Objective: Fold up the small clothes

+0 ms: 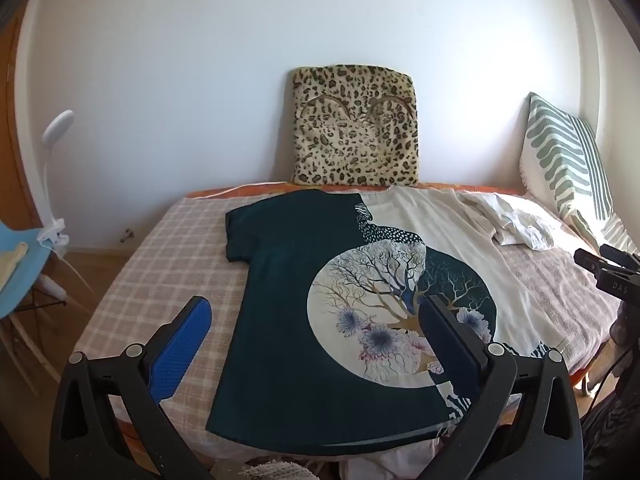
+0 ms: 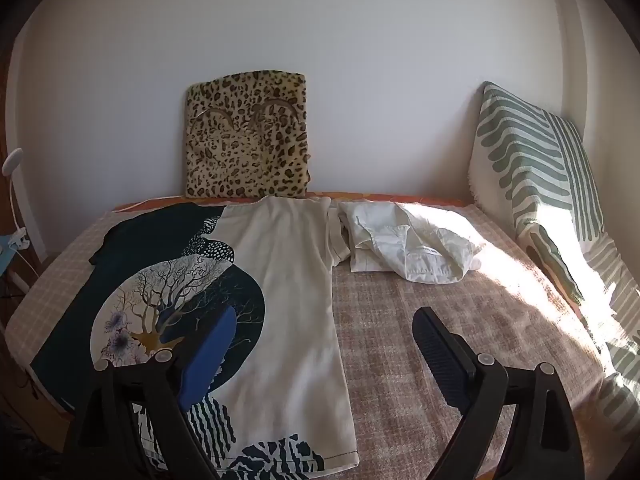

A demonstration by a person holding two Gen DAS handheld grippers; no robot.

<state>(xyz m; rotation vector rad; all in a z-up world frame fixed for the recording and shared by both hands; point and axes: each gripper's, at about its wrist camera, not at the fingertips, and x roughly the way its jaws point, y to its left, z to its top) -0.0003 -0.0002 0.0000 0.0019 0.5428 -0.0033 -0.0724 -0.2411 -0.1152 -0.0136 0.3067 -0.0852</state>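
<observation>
Left wrist — T-shirt (image 1: pixel 288 280) hem cut off

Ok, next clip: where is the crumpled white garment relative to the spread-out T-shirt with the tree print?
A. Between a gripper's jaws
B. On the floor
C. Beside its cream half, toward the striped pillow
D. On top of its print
C: the crumpled white garment lies on the bed beside the T-shirt, toward the striped pillow.

A leopard cushion (image 1: pixel 355 126) leans on the wall at centre; a striped pillow (image 2: pixel 532 184) stands right; a clip lamp (image 1: pixel 56 128) at left, beside a blue chair (image 1: pixel 16 264).
</observation>
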